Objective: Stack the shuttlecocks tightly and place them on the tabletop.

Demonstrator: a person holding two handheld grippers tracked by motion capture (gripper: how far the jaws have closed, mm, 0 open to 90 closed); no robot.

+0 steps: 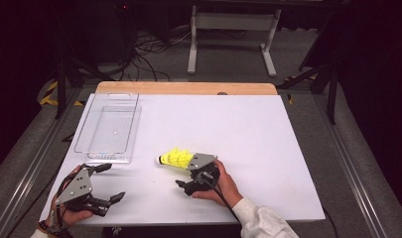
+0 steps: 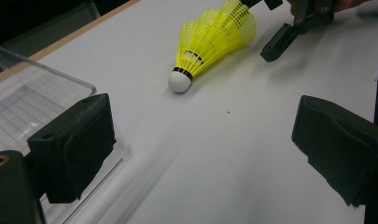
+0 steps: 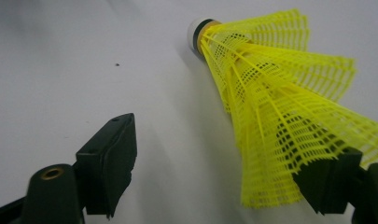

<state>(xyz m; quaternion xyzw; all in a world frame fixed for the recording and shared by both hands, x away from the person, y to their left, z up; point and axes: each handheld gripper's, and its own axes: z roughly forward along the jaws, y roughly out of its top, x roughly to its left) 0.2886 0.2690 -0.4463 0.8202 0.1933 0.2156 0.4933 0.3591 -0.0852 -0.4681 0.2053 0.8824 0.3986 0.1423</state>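
Note:
A yellow shuttlecock lies on its side on the white table top, with its white cork pointing left in the high view. My right gripper stands open at the wide end of the skirt. One jaw is right at the skirt's rim and the other is well apart from it on bare table. My left gripper is open near the table's front left corner with nothing between its fingers. In its view the right gripper sits behind the shuttlecock.
A clear plastic tray sits at the table's left side, just beyond the left gripper. A wooden strip runs along the far edge. A metal frame and cables stand on the floor behind the table.

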